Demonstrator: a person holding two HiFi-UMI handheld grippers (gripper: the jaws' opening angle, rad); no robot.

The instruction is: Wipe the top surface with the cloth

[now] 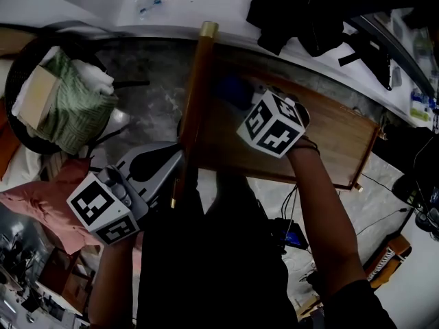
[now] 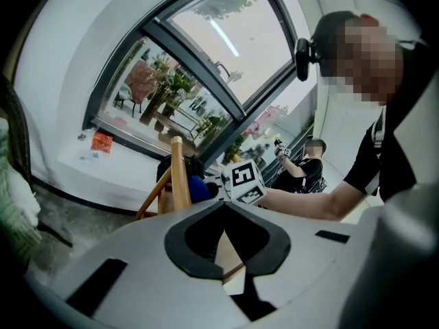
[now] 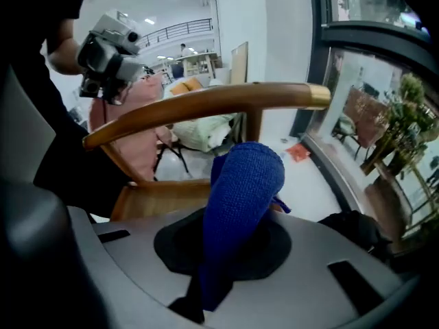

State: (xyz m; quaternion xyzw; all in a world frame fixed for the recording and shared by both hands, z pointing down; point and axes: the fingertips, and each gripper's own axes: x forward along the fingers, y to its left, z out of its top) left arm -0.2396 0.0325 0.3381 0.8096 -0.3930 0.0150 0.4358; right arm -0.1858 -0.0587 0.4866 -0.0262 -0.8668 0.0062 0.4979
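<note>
A brown wooden top (image 1: 322, 132) with a round rail (image 1: 195, 88) along its left end lies below me. My right gripper (image 1: 255, 105) hangs over its left part, shut on a blue knitted cloth (image 1: 236, 91). In the right gripper view the cloth (image 3: 240, 204) bulges up from between the jaws, in front of the curved rail (image 3: 206, 101). My left gripper (image 1: 168, 166) is off the left end of the top, beside the rail, shut with nothing in it. Its jaw tips (image 2: 223, 208) meet in the left gripper view, which also shows the right gripper's marker cube (image 2: 245, 181).
A dark round chair (image 1: 20, 67) at left holds green and white fabric. Pink cloth (image 1: 48, 204) lies below it. Black clothing (image 1: 302, 12) sits on the white window ledge (image 1: 89, 9) behind. Cables (image 1: 384, 218) trail on the floor at right. Another person (image 2: 309, 163) stands far off.
</note>
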